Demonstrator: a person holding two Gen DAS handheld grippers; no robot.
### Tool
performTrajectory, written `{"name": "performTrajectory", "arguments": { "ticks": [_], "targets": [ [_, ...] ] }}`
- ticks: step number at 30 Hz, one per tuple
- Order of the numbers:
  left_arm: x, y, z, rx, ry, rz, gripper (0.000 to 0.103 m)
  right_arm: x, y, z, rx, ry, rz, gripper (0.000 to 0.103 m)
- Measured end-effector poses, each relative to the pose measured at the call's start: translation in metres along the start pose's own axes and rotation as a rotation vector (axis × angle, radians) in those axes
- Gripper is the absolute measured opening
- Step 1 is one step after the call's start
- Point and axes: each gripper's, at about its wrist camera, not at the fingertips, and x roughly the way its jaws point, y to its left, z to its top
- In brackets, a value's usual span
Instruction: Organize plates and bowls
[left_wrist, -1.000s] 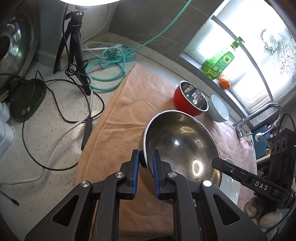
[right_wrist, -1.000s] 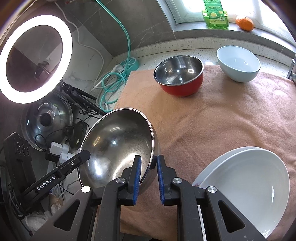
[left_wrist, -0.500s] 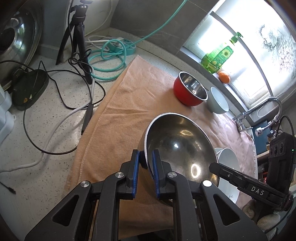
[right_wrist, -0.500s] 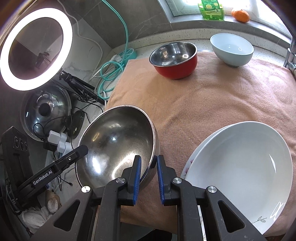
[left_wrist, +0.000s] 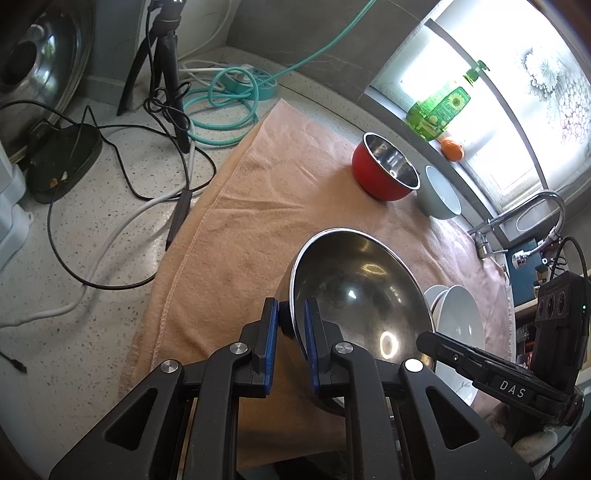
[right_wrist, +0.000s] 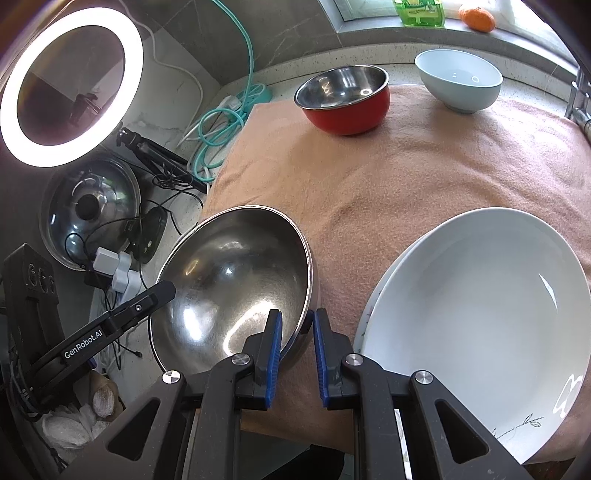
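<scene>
Both grippers clamp the rim of the large steel bowl (left_wrist: 360, 310) from opposite sides: the left gripper (left_wrist: 290, 345) pinches the rim nearest its camera, one blue pad inside and one outside, and the right gripper (right_wrist: 297, 352) does the same on the far edge. The bowl is tilted, held over the near edge of the peach towel (right_wrist: 424, 173).

Only the right wrist view shows the lit ring light (right_wrist: 70, 85) up to the left of its gripper, and the full face of the stacked white plates (right_wrist: 476, 317) just to its right, with a small leaf sprig printed near the rim. The left wrist view shows only a sliver of those plates (left_wrist: 458, 325) beyond the bowl, but alone shows the tap (left_wrist: 524, 218) far ahead to the right.

Ahead of both grippers, well apart from the steel bowl, stand the red bowl (right_wrist: 345, 101) and the pale blue bowl (right_wrist: 458, 81), close together. A green bottle (left_wrist: 439, 107) and an orange (left_wrist: 452, 147) sit on the windowsill behind them.

Writing: "GenRobot.AI" on the left gripper's finger in the right view, "DAS" on the right gripper's finger in the left view.
</scene>
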Motion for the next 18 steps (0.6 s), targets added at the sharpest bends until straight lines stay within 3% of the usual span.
{"name": "performTrajectory", "arguments": {
  "ticks": [18],
  "targets": [
    [0.003,0.008,-0.01,-0.021,0.015,0.01,0.012,0.005,0.004,-0.01,-0.03,0.031,0.005,0.015]
  ]
}}
